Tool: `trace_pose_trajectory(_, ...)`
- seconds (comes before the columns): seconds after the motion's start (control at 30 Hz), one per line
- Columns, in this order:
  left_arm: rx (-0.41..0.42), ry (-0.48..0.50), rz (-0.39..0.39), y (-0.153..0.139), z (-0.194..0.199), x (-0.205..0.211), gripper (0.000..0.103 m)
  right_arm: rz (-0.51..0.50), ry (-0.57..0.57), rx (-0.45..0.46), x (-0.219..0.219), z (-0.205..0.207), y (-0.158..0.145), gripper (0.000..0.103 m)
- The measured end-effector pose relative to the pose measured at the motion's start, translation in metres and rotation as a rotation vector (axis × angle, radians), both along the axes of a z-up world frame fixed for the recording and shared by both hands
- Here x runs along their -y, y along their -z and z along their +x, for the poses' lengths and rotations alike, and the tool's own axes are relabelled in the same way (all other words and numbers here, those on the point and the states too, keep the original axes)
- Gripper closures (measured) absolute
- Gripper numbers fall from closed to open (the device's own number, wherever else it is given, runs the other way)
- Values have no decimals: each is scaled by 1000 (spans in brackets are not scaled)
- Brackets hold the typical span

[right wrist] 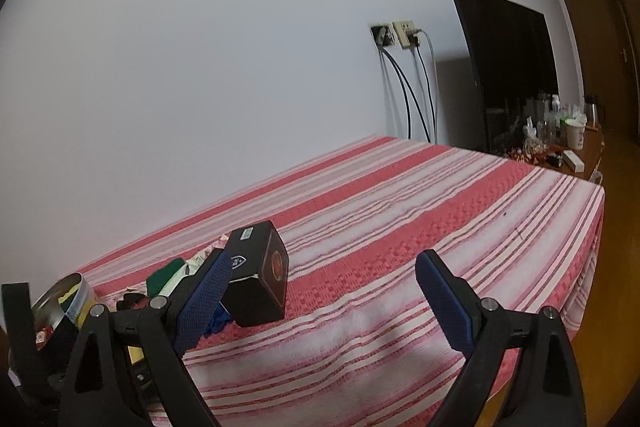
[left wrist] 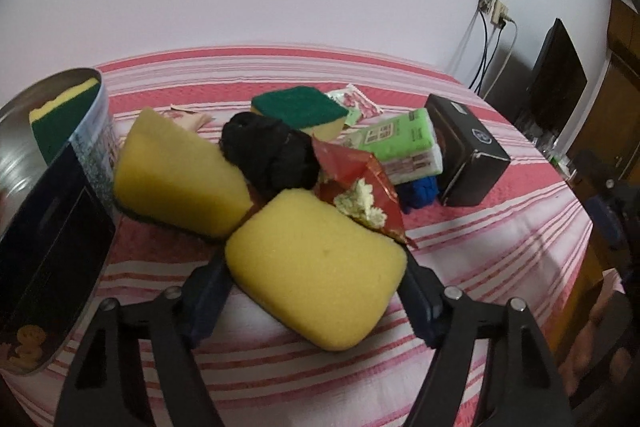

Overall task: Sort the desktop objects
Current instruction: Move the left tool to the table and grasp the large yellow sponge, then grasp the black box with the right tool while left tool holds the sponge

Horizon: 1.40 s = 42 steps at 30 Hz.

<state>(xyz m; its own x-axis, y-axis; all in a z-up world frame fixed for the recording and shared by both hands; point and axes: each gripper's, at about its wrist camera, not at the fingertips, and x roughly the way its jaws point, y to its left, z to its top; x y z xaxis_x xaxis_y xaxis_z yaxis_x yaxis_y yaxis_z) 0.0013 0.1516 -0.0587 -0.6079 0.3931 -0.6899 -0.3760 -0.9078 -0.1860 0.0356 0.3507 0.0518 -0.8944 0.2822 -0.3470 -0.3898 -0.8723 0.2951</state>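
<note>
Nearest our left wrist camera sits a yellow sponge, lying on the striped counter between the two blue pads of the left hand-held gripper. Both pads appear to touch its sides, so we read this as a grip on the sponge, though the contact on the left pad is partly hidden. Just behind it we see a second yellow sponge tilted on edge, a black bundle of cloth, a red foil wrapper with crumbly pale stuff on it, and a green-topped sponge further back. A green tissue pack rests on something blue, beside a black box. At the left stands a round metal tin with one green-and-yellow sponge inside, and a dark lid leans near it.

From our right wrist camera, the right hand-held gripper hangs with jaws spread wide and nothing between them, over bare striped cloth. That black box lies just behind its left finger.
</note>
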Motion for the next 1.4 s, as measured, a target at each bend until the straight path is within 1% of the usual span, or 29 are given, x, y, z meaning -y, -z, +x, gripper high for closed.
trace_pose_trajectory(0.1, 6, 10, 23, -2, 4, 5, 27, -15, -5, 8, 0, -2, 2, 8)
trace_pose_trajectory(0.17, -8, 11, 13, -6, 7, 6, 27, -8, -10, 18, 2, -4, 2, 8)
trace_pose_trajectory(0.3, -79, 2, 0, -19, 16, 9, 27, -25, -71, 49, 6, -19, 1, 8)
trace_pose_trajectory(0.4, -101, -1, 11, -26, 17, 13, 27, -37, -116, 64, 8, -33, -4, 8)
trace_pose_trajectory(0.53, -108, -5, 27, -28, 18, 22, 27, -73, -160, 134, 7, -62, -6, 8)
trace_pose_trajectory(0.63, -122, -1, 57, -33, 22, 29, 27, -65, -154, 172, 7, -80, -7, 8)
trace_pose_trajectory(0.83, -160, -15, 53, -43, 27, 32, 27, -51, -160, 348, 10, -134, 8, 9)
trace_pose_trajectory(0.9, -163, -18, 53, -44, 27, 33, 27, -41, -160, 411, 10, -147, 17, 12)
trace_pose_trajectory(1.0, -157, -20, 54, -43, 27, 37, 27, -33, -155, 471, 10, -157, 29, 25)
trace_pose_trajectory(1.07, -152, -21, 56, -42, 26, 38, 27, -50, -159, 503, 6, -160, 39, 42)
trace_pose_trajectory(1.1, -151, -20, 57, -42, 26, 39, 27, -33, -149, 495, 6, -158, 37, 48)
trace_pose_trajectory(1.13, -149, -20, 59, -41, 26, 40, 27, -40, -152, 495, 5, -157, 38, 53)
trace_pose_trajectory(1.2, -145, -18, 65, -40, 25, 39, 27, -76, -157, 466, -1, -151, 41, 53)
trace_pose_trajectory(1.27, -147, -16, 70, -40, 26, 40, 27, -120, -151, 414, -8, -139, 41, 53)
trace_pose_trajectory(1.4, -156, -25, 80, -43, 26, 43, 27, -93, -130, 342, -4, -116, 28, 53)
